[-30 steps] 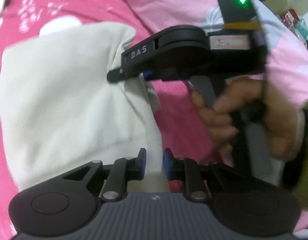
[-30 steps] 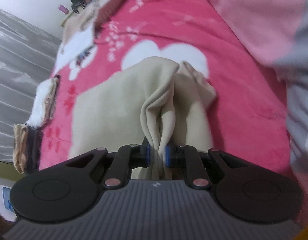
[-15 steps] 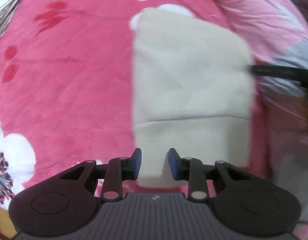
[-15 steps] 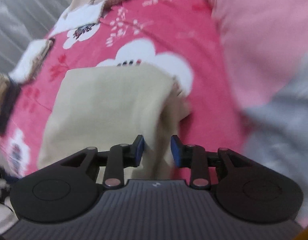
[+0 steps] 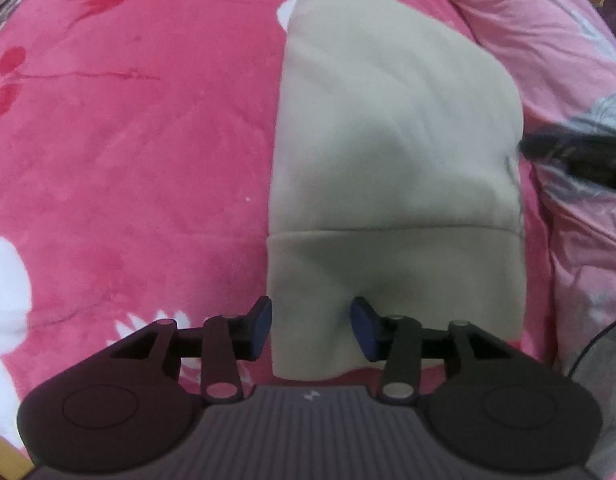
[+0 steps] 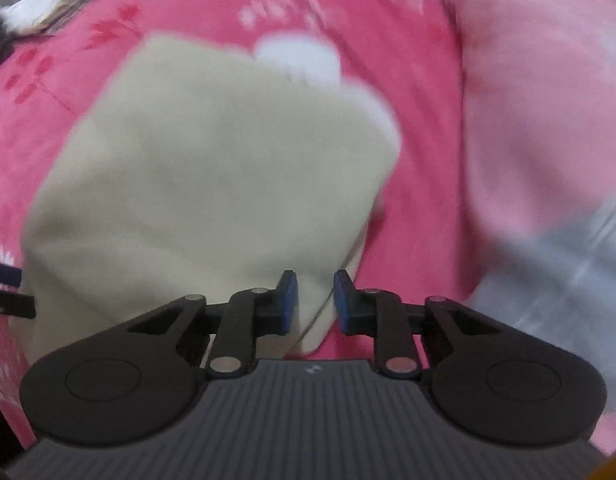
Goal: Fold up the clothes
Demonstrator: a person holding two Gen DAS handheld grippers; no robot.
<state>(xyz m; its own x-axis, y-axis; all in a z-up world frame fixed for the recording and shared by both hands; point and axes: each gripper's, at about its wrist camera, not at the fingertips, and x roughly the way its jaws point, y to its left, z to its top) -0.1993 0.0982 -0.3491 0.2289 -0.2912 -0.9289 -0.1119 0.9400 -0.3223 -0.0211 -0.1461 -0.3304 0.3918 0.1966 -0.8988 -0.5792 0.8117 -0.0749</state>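
Garment: folded cream garment [image 5: 392,168] lies flat on the pink floral blanket [image 5: 128,140]; a hem seam runs across it just ahead of the left fingers.
Left gripper [image 5: 311,330]: jaws opening, moderately apart; the garment's near left corner lies below and between the blue pads [image 5: 262,328], which do not press on it.
Right gripper [image 6: 315,302]: jaws closing, narrow gap; the garment's near right corner shows below the gap, no cloth pinched. View blurred.
Garment edges: left edge straight, in line with the left gripper's left finger; far corners rounded.
Open room: bare blanket well left of the left fingers.
Obstruction: light pink quilt [image 5: 548,40] bunched beside the garment's right edge; a dark tip, apparently the other gripper, shows at that edge in the left wrist view.
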